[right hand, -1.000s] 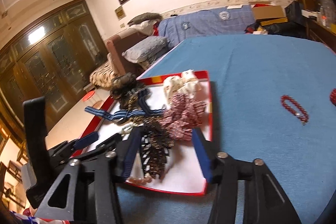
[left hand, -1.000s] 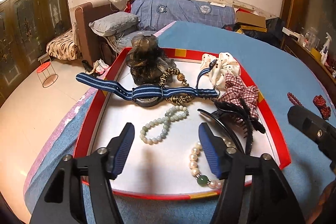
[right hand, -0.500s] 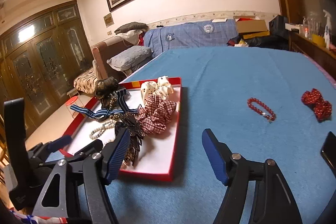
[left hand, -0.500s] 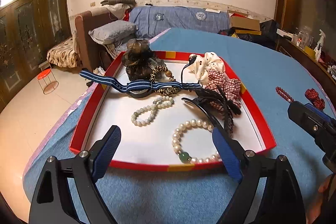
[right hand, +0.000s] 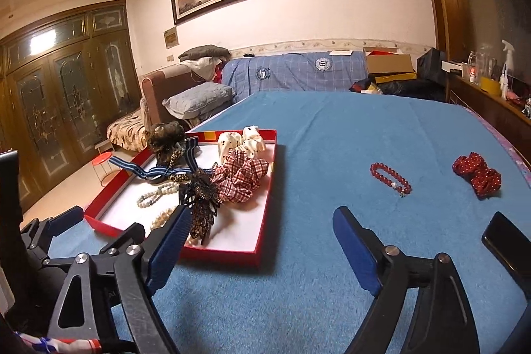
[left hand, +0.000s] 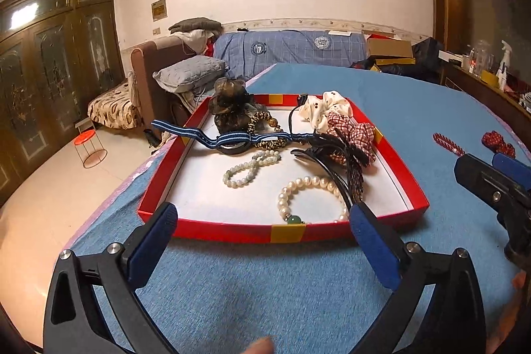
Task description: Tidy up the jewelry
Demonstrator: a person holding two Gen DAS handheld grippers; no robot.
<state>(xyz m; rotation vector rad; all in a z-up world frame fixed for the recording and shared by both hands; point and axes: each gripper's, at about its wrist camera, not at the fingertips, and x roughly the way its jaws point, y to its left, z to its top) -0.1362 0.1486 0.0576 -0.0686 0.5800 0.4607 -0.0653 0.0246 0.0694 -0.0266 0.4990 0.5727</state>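
Beside red tray [right hand: 265,223], beaded bracelet [right hand: 390,178]

red tray [left hand: 410,188], blue tablecloth [right hand: 348,135], red-checked scrunchie [right hand: 244,176]

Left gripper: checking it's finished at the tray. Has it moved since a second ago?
Yes. The left gripper has backed out of the red tray, over blue cloth, jaws just opened, empty.

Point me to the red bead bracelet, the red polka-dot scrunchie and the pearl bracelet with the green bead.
red bead bracelet [right hand: 390,178]: right wrist view, strand's middle.
red polka-dot scrunchie [right hand: 477,170]: right wrist view, fabric centre.
pearl bracelet [left hand: 288,193]: left wrist view, left arc.
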